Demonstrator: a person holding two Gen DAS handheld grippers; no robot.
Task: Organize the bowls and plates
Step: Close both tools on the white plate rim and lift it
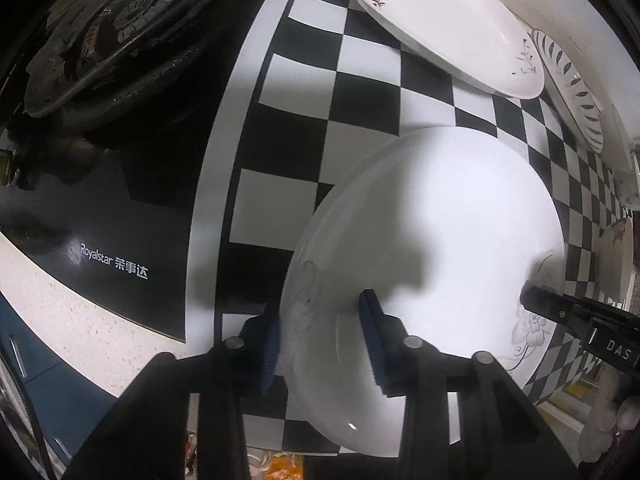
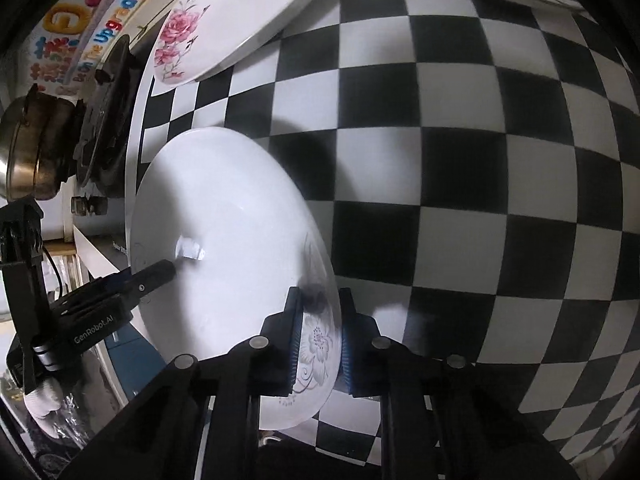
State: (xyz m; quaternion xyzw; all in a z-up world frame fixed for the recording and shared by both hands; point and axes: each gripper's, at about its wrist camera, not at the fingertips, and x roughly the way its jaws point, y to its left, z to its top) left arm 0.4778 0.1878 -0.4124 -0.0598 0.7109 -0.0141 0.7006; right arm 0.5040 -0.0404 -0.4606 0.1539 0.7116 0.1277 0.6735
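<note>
A white plate (image 1: 460, 220) with faint grey flower prints lies on the black-and-white checkered mat (image 1: 360, 92), held from two sides. My left gripper (image 1: 320, 340) has its blue pads on either side of the plate's near-left rim, one outside and one on the inner face. In the right wrist view the same plate (image 2: 224, 208) has its flower-printed edge pinched between the pads of my right gripper (image 2: 318, 340). The opposite gripper's black fingertip shows at the plate's far rim in each view.
A white plate with a pink rose (image 1: 440, 16) leans at the back of the mat, and a leaf-patterned plate (image 1: 576, 88) stands beside it. A black gas stove (image 1: 120, 40) lies left of the mat, with a metal pot (image 2: 36, 152) on it. More dishes stand at the right edge.
</note>
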